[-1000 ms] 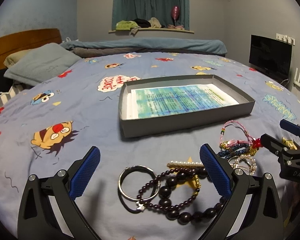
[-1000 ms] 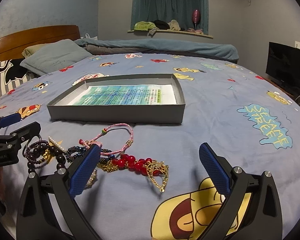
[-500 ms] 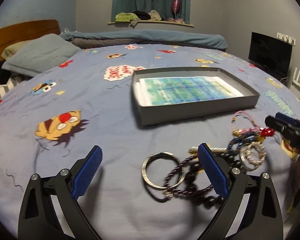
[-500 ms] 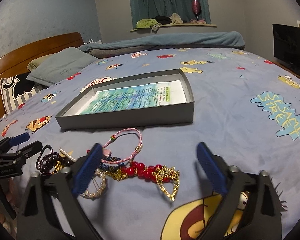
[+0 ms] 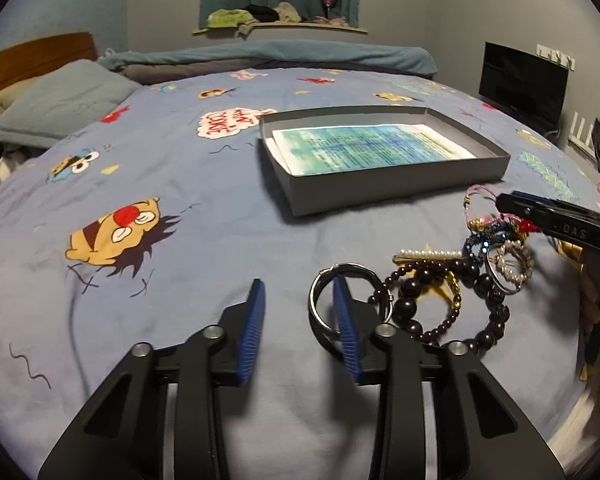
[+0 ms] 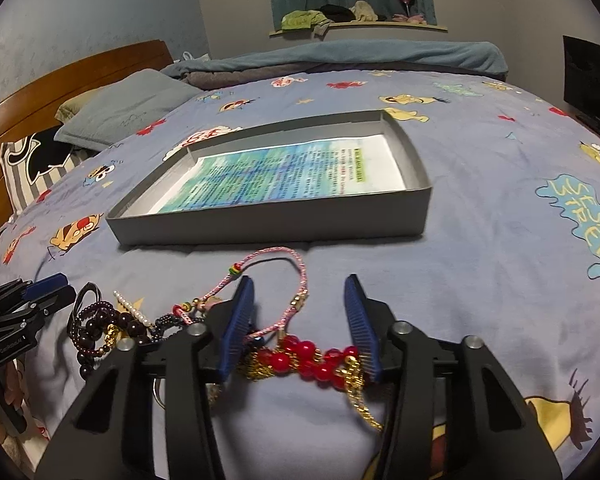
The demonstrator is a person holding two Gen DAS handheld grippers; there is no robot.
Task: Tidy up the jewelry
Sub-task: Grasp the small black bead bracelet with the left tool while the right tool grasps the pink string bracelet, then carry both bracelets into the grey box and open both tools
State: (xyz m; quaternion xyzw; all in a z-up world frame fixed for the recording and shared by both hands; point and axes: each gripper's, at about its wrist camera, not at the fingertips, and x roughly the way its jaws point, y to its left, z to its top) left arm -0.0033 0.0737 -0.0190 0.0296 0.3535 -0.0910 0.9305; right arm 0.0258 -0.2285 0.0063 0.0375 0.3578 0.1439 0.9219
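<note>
Narrowing, the left claw [image 5: 298, 300] straddles the silver ring's [image 5: 342, 300] rim; the right claw [image 6: 300, 328] flanks red beads [image 6: 300, 356], untouched.

Bed sheet [image 5: 204, 216] matt printed cloth; grey tray [image 6: 284, 220] matt card with a printed paper sheet [image 6: 284, 176] inside; headboard [image 6: 72, 76] glossy wood. Silver bangle [image 5: 342, 276] shiny metal, dark beads [image 5: 428, 300] and red beads [image 6: 300, 354] glossy. Gripper pads [image 5: 256, 320] ribbed blue, arms matt black plastic.

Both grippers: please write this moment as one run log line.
left gripper: closing, one finger inside silver ring | right gripper: closing around red beads | tray: no jewelry
</note>
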